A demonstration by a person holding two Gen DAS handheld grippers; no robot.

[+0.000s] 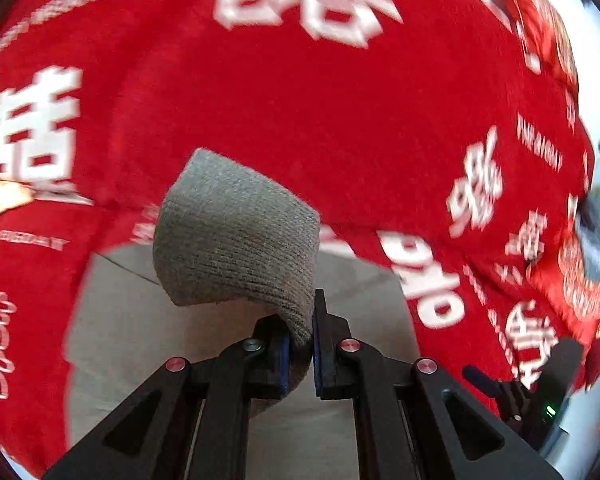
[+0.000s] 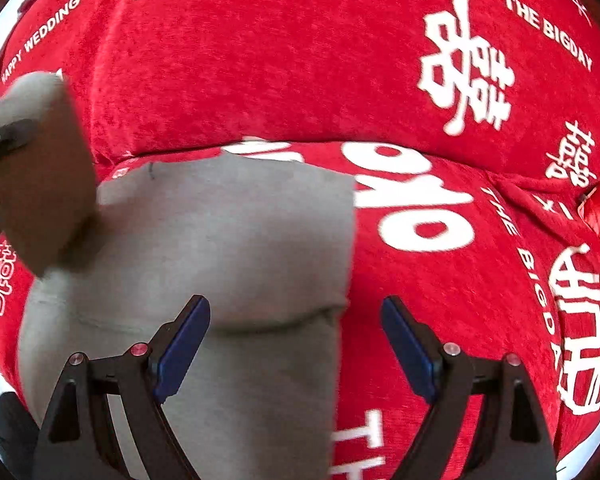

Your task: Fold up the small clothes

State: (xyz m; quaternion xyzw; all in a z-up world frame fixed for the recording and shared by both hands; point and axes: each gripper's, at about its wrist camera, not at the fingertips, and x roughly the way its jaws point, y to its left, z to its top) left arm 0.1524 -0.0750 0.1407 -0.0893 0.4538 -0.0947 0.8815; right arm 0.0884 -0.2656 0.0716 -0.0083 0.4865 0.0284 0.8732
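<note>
Two tools in view over a red blanket [image 2: 260,60] with white lettering. Left tool [image 1: 300,344] is clamped tight on a fold of grey knit garment [image 1: 236,232], which hangs lifted and curled above the blanket. Rest of the grey garment [image 2: 228,240] lies flat on the blanket below, with a crease across it near the right tool. Right tool [image 2: 296,344] stands wide, nothing between its blue pads [image 2: 180,352], hovering above the garment's right edge. Lifted fold shows blurred at the left of the right wrist view.
</note>
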